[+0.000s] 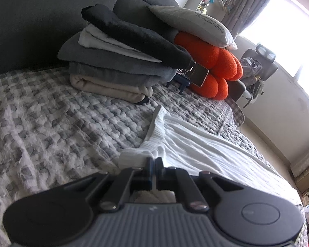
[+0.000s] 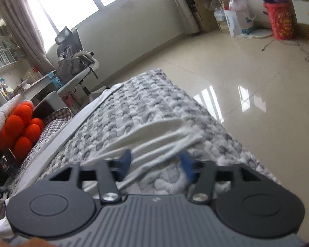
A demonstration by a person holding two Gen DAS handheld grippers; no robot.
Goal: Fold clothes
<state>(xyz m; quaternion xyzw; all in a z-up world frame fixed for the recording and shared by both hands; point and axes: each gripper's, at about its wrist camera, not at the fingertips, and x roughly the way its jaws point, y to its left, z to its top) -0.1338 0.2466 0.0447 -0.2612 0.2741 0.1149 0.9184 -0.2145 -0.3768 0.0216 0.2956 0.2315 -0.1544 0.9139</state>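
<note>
Left wrist view: the left tongs (image 1: 154,161) are pressed together on a bunched edge of the white garment (image 1: 197,144), whose ribbed cloth spreads away from the tips to the right across the checked bed cover (image 1: 57,123). Beyond it on the bed stands a stack of folded clothes (image 1: 117,65): beige at the bottom, grey layers above, a white piece, and a black one on top. Just right of the stack a phone (image 1: 198,75) leans against an orange knotted cushion (image 1: 218,65), with a grey pillow (image 1: 193,24) resting on the cushion. A dark grey headboard (image 1: 41,14) rises behind the stack.

Right wrist view: the right tongs (image 2: 156,164) stand apart, their blue pads (image 2: 188,167) on either side of a pleated white fold of the same garment (image 2: 154,142) that lies on the bed cover near the bed's corner. The pads appear clear of the cloth, though the picture is blurred there. An office chair (image 2: 76,61) stands by the window wall, and a red bucket (image 2: 282,20) sits on the tiled floor (image 2: 257,82) at the far side.
</note>
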